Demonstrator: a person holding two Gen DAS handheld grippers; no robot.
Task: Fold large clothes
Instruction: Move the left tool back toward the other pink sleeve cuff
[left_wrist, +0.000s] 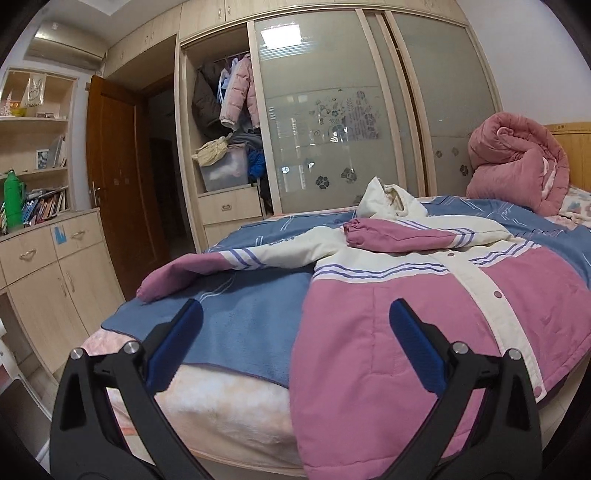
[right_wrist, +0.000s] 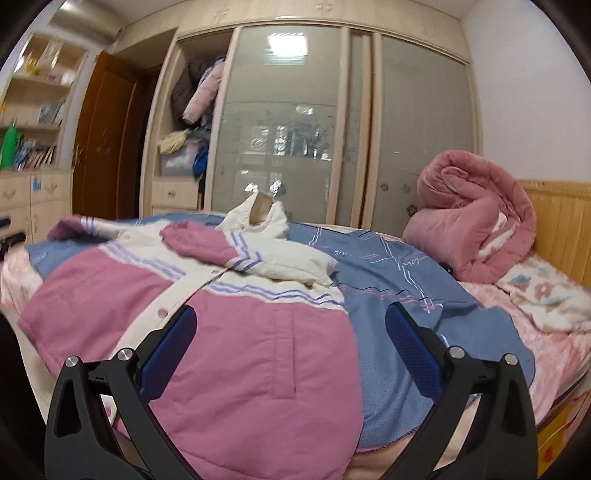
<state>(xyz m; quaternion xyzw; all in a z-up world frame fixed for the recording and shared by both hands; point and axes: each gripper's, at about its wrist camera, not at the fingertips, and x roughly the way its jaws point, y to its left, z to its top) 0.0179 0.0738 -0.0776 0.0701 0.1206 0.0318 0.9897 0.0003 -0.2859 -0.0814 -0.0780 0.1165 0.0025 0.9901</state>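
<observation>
In the left wrist view, the left tool (left_wrist: 295, 332) hovers with its jaws spread wide and nothing between them, low in the frame over the bed's near edge. At centre left of that frame one sleeve (left_wrist: 207, 266) of the jacket (left_wrist: 388, 332) stretches flat across the blue blanket (left_wrist: 240, 325), its pink cuff near the bed's left edge; this cuff looks like the natural place to take hold next. The jacket itself, pink and cream, lies front up and buttoned across the middle and right of the frame, its hem hanging over the bed edge. It appears padded and quilted, so it is probably soft, bulky and light, likely to spring back from a fold and to slide a little on the fleece. In the right wrist view the right tool (right_wrist: 288, 332) is likewise wide open and empty above the jacket's lower right panel, while the other sleeve (right_wrist: 221, 251) lies folded across the chest at upper centre. The hem's lowest part is cut off behind the tool arms, and this view is slightly blurred.
</observation>
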